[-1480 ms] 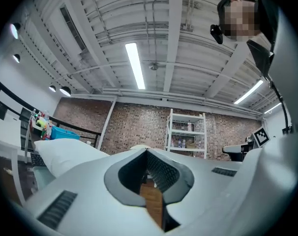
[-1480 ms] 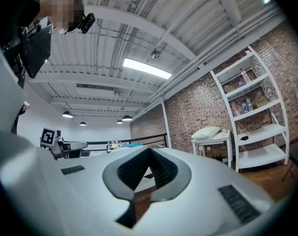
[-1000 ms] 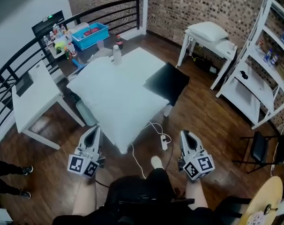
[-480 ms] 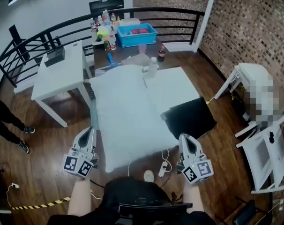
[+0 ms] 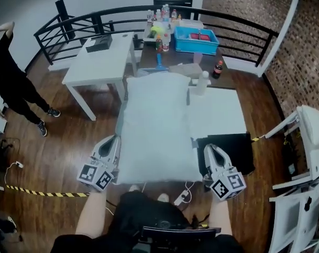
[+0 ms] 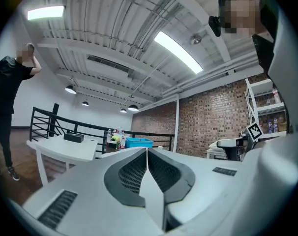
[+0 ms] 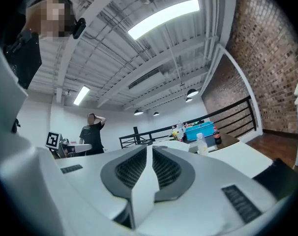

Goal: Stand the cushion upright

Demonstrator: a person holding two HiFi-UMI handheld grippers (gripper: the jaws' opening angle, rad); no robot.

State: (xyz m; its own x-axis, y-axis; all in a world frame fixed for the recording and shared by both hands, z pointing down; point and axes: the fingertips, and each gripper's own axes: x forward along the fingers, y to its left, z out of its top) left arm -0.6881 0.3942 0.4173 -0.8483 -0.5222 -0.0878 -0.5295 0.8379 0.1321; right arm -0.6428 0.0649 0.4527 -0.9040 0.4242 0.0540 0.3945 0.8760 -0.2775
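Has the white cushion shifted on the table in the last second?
No. The cushion still lies flat, its far corner beside the clear bottle as before; only the view has turned.

A loft workspace: brick wall [image 5: 302, 49], railing [image 5: 75, 24], tables [image 5: 99, 67].

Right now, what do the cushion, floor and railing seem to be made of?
Cushion: white fabric, matte, likely soft-filled; it puffs and creases. Floor: dark wood planks or wood-look laminate, glossy; seams and light reflections show. Railing: probably black painted metal; thin straight bars.
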